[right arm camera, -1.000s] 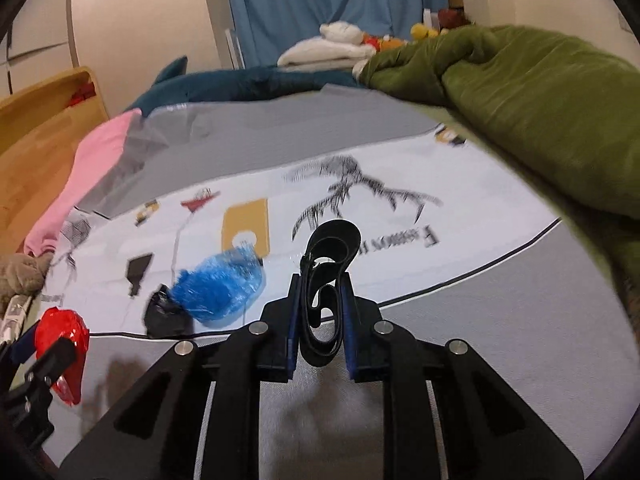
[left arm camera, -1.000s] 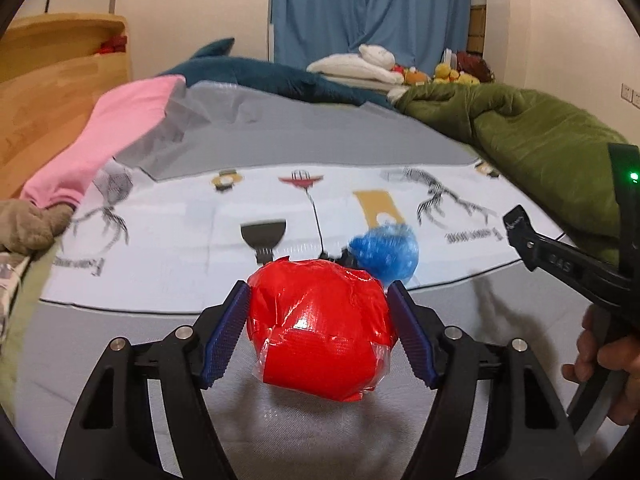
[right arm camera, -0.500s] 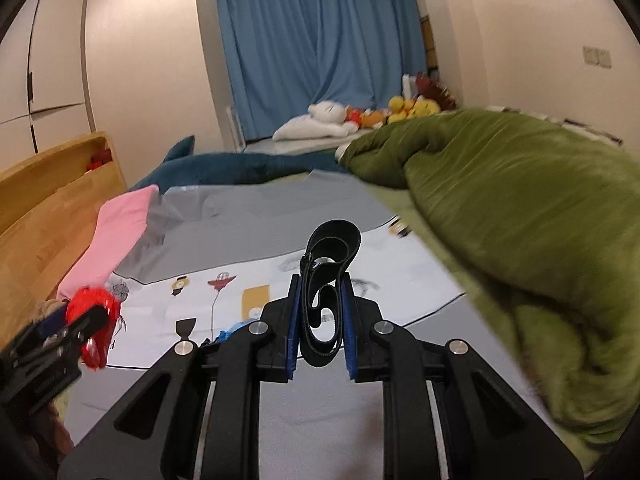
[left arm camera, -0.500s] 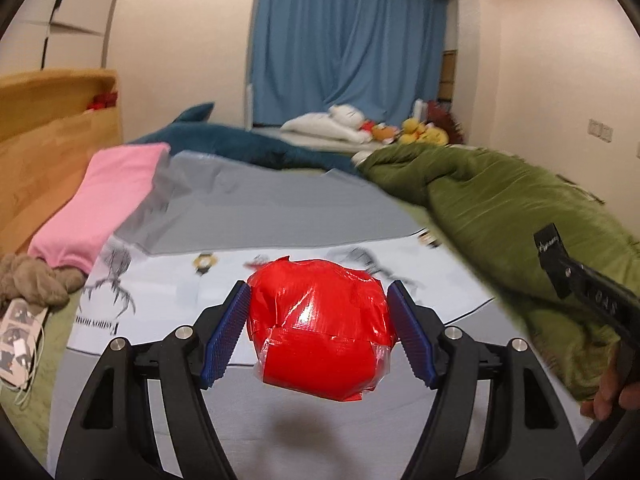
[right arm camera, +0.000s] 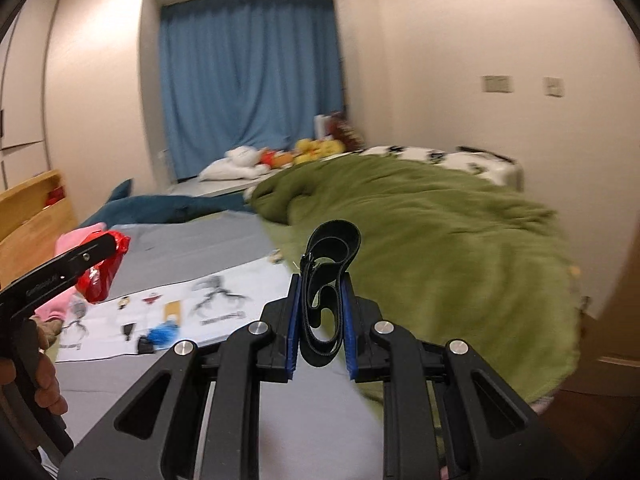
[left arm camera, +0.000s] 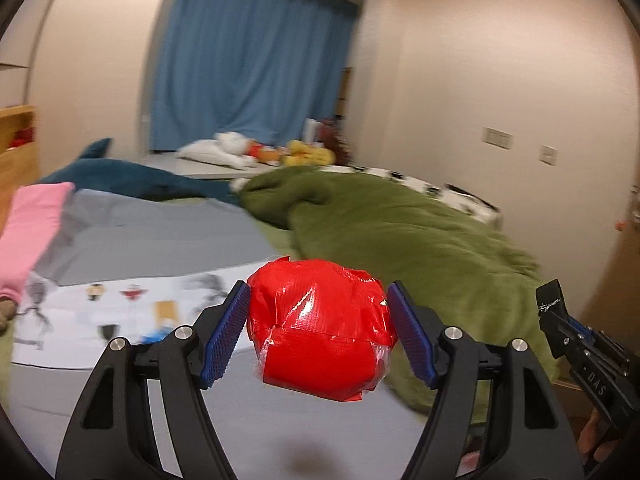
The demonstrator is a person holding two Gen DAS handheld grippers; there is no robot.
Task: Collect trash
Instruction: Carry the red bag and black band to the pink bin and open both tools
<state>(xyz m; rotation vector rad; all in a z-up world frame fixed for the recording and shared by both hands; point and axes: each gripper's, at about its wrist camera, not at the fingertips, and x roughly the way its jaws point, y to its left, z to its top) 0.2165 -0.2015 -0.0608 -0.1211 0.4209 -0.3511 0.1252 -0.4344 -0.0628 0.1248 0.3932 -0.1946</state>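
Observation:
My left gripper point(left arm camera: 319, 334) is shut on a crumpled red plastic ball point(left arm camera: 320, 326), its blue pads pressing both sides, held high above the bed. The same red ball point(right arm camera: 105, 266) shows at the left in the right wrist view. A curled black strap point(right arm camera: 326, 288) stands upright between the pads of my right gripper point(right arm camera: 321, 330), which is shut on it. Down on the printed sheet point(right arm camera: 100, 338) lie a blue crumpled wad point(right arm camera: 163, 334) and a small black scrap point(right arm camera: 145, 346).
A green duvet point(right arm camera: 440, 248) covers the right side of the bed. A grey cover point(left arm camera: 160, 232), a pink cloth point(left arm camera: 28, 236) and a blue plush shark point(left arm camera: 120, 178) lie to the left. Stuffed toys point(right arm camera: 280, 156) sit before the blue curtain point(right arm camera: 248, 80). A wooden headboard point(right arm camera: 32, 216) stands far left.
Both grippers have risen and pulled back from the sheet with their loads, so more of the room and walls shows. The blue wad and black scrap now lie far below.

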